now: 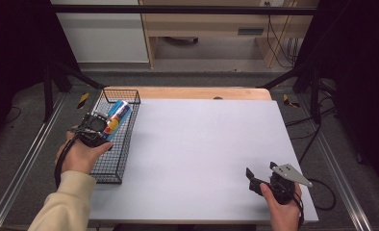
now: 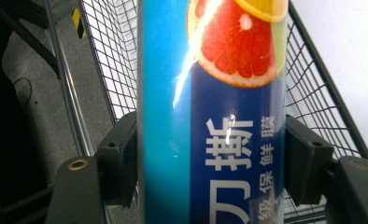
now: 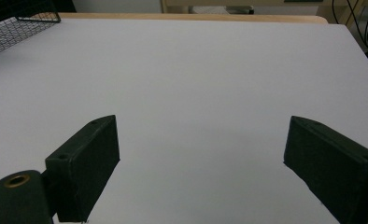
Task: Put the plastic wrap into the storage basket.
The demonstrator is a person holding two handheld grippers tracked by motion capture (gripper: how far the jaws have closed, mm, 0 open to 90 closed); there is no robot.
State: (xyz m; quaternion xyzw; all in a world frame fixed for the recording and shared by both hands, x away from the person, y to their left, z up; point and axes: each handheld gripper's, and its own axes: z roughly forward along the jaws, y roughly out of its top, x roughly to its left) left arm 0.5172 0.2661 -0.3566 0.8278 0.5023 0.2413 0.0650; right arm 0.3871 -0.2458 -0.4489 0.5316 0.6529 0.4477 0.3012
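A blue cling-film roll with citrus fruit printed on it is clamped in my left gripper, above the black wire basket at the table's left edge. Along the left gripper's jaws, the roll stands between both pads, which press on its sides, with the basket's mesh behind it. My right gripper rests near the table's front right corner. Its jaws stand wide apart over bare white tabletop, and nothing lies between its fingers.
The white board covers most of a wooden table whose edge shows at the back. The basket's corner appears at the far left of the right gripper view. Metal rails and black frame posts flank the table.
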